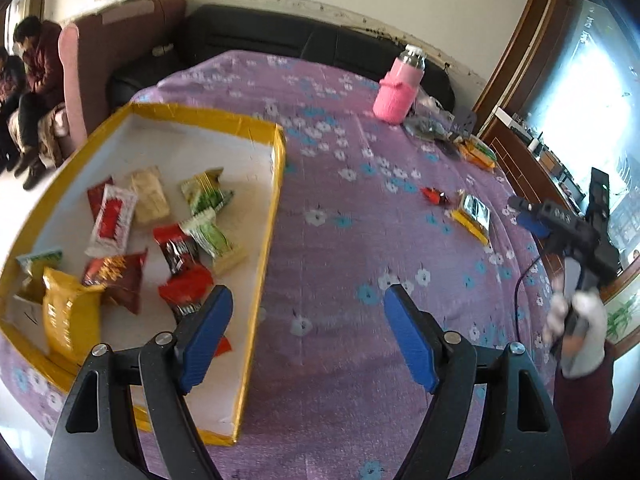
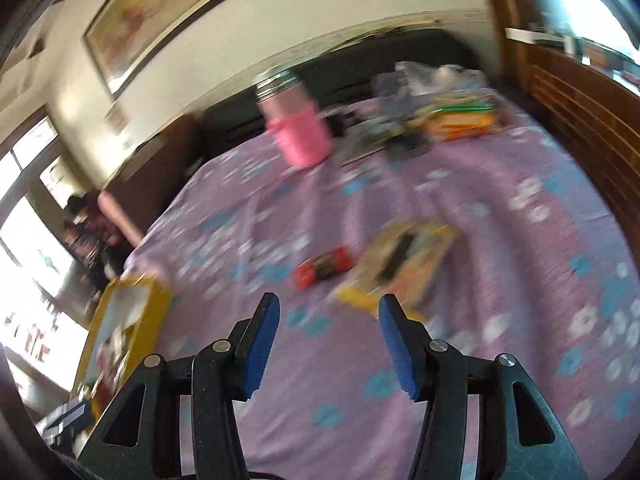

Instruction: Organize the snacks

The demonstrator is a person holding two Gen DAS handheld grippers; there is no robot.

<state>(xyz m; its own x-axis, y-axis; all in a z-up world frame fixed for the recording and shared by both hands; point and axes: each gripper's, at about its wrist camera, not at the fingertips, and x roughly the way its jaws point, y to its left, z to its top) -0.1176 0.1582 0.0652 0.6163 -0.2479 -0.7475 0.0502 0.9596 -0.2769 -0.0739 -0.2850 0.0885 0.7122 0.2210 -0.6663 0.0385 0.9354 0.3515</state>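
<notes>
Tablecloth (image 1: 340, 240) in purple with a white-and-blue flower print covered the whole work surface. At its left side lay a shallow yellow-edged tray (image 1: 276, 184) with a white floor, holding about a dozen snack packets (image 1: 176, 240) — red, green, beige and one yellow pouch, loosely scattered. At the far edge of the cloth stood a pink-sleeved bottle (image 1: 398, 88) with a metal cap, upright, with a pile of bags and an orange-green pack beside it.

Two snacks lay outside the tray, on the cloth well to its right: a flat yellow packet (image 1: 474, 214) and, just beside it, a small red packet (image 1: 434, 195).

Left gripper (image 1: 308, 332) hovered over the tray's right wall, jaws spread wide and holding nothing. Right gripper (image 2: 328, 344) — seen from its own blurred wrist view — pointed toward the yellow packet and the red packet, jaws likewise apart and empty, clear of both items.
</notes>
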